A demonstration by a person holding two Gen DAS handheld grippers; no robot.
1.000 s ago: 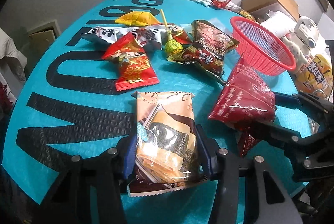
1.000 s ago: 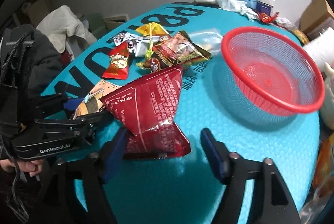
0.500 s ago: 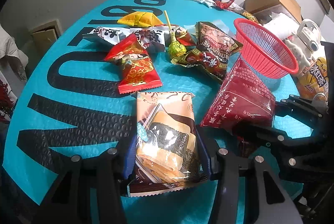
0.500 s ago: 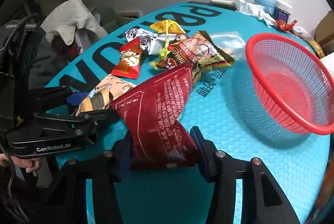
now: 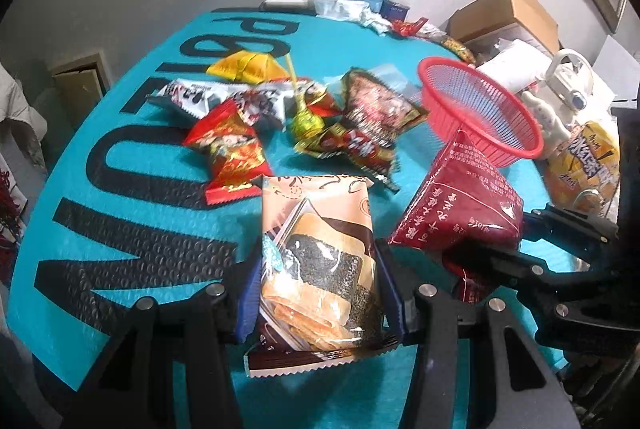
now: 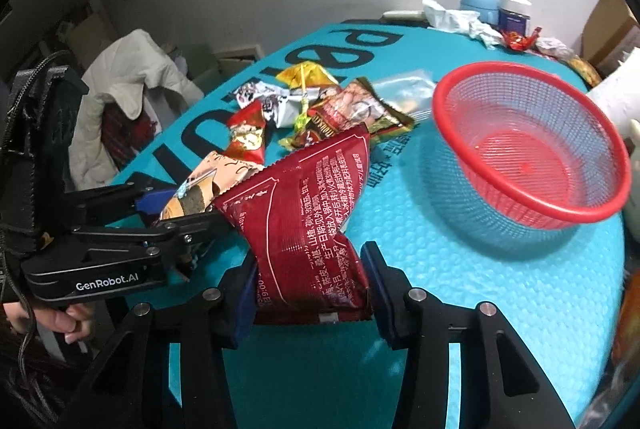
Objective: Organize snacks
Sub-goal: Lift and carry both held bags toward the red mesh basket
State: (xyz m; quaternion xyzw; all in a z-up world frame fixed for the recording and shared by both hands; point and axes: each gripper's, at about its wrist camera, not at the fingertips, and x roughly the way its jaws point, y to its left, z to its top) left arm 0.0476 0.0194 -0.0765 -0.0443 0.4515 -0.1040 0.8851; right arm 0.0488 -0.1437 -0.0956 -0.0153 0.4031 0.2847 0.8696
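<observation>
My left tongs (image 5: 320, 289) are clamped on the cracker packet (image 5: 316, 261), its long axis running straight out from the jaws over the teal mat (image 5: 140, 197). My right tongs (image 6: 308, 289) are closing on the dark red bag (image 6: 308, 225), pads pinching its waist; it stands nearly upright, top tilting toward the red basket (image 6: 528, 145).

Dim indoor light, strong fisheye bending, dark vignetted corners, slight motion blur.

Right jaws closing on dark-red packet (image 6: 308, 225).
</observation>
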